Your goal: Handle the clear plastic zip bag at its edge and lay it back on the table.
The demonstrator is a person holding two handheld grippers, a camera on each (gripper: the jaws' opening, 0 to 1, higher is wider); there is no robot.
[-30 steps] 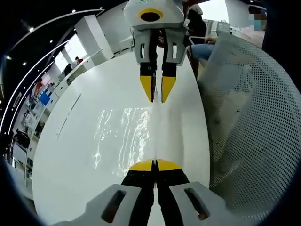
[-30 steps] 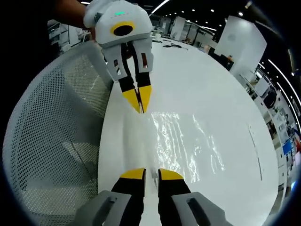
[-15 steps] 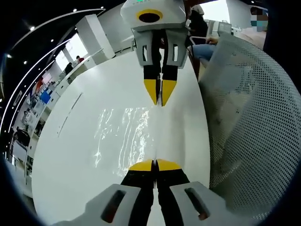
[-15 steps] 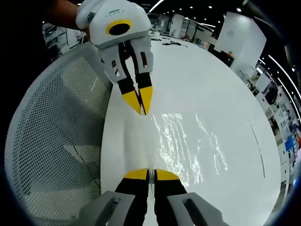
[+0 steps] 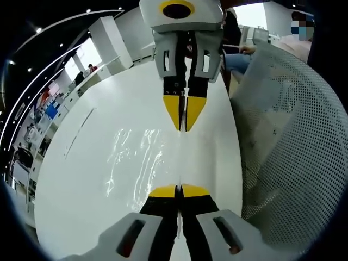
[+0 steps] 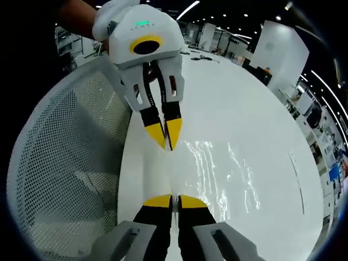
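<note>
The clear plastic zip bag (image 5: 136, 160) shows as a crinkled, shiny sheet over the white table (image 5: 76, 185). One of its edges runs taut between the two grippers. My left gripper (image 5: 178, 191) is shut on that edge at the near end. The right gripper (image 5: 184, 122) faces it from the top of the left gripper view, its yellow tips shut on the far end. In the right gripper view the bag (image 6: 223, 174) spreads to the right. My right gripper (image 6: 174, 201) pinches its edge, and the left gripper (image 6: 168, 142) pinches it opposite. I cannot tell if the sheet touches the table.
A white mesh chair back (image 5: 288, 141) stands close beside the table edge and is seen again in the right gripper view (image 6: 65, 163). The table (image 6: 250, 92) stretches far beyond the bag. A seated person (image 5: 239, 51) is behind, and small items (image 6: 198, 51) lie at the far end.
My right gripper, open a second ago, has shut on the bag's edge. The two grippers have drawn closer together along that edge.
</note>
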